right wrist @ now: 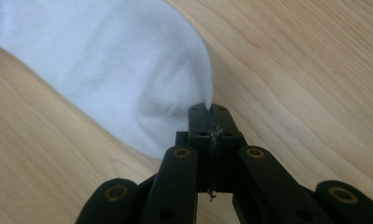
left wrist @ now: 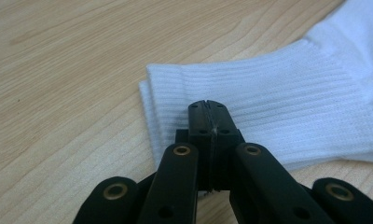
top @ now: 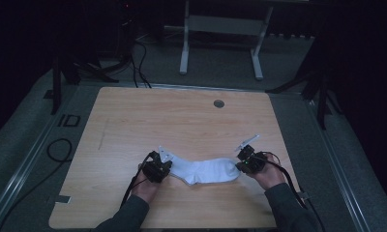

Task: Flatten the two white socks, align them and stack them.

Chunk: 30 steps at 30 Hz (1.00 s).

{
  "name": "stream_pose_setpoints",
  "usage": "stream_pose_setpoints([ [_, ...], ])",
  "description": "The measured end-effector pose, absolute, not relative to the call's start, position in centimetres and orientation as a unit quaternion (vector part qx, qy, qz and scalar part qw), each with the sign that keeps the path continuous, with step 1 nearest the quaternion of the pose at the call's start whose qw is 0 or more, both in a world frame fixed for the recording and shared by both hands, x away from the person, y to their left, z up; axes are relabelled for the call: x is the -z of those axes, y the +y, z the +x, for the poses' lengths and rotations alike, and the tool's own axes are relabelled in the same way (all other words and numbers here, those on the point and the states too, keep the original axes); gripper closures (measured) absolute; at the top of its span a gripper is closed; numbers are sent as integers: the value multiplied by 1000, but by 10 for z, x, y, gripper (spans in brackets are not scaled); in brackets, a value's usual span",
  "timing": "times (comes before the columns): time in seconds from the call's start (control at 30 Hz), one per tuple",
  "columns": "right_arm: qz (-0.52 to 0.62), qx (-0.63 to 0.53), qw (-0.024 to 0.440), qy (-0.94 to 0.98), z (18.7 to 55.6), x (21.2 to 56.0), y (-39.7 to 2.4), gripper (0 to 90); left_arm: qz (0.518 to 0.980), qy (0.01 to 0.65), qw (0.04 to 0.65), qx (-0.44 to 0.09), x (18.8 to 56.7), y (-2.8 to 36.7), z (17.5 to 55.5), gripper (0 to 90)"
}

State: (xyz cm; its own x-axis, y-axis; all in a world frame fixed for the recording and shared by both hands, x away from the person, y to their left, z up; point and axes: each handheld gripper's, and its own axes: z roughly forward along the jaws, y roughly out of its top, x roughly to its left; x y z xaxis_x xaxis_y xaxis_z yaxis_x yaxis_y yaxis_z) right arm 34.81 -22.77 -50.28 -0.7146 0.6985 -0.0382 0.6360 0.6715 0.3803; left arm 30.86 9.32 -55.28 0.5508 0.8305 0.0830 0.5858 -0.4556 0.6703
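A: White sock is lying flat on the near half of the wooden table, stretched sideways between the two grippers. In the left gripper view the ribbed cuff end is showing two layers, one edge sitting slightly behind the other.

B: Noting the left gripper. How are its jaws standing?

A: Pressed fully together, no gap between them. They are sitting over the cuff's near edge, but whether fabric is actually pinched between them I cannot tell.

B: And the right gripper?

A: Jaws closed tight as well. In the right gripper view the rounded toe end is puckering right at the jaw tips, and the cloth is meeting the seam between them, so it is gripping the sock at the toe.

B: Recording the surface now.

A: Light wood grain, rounded corners, a small round grey disc set in near the far edge. Faint dark streak running along the left part of the top.

B: Surroundings?

A: Dim room. Grey carpeted floor is surrounding the table, with a white metal frame standing beyond the far edge. Black cables are trailing across the floor at upper left, and another is looping at the left of the table. Dark stand legs are flanking both sides. Person's grey sleeves are entering from the bottom.
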Motion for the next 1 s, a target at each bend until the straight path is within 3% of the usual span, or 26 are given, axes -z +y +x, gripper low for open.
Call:
stream_pose_setpoints([
  [0.13,369,-177,95,907,350,504,-231,868,827,429,299,-205,553,93,308,900],
  [0.23,369,-199,106,902,350,502,-231,691,826,431,302,-202,553,94,309,899],
  [0.43,395,-248,136,874,354,487,-240,553,823,432,314,-196,551,96,308,883],
  [1.0,405,-251,133,869,365,491,-244,524,795,451,347,-208,534,116,309,867],
])
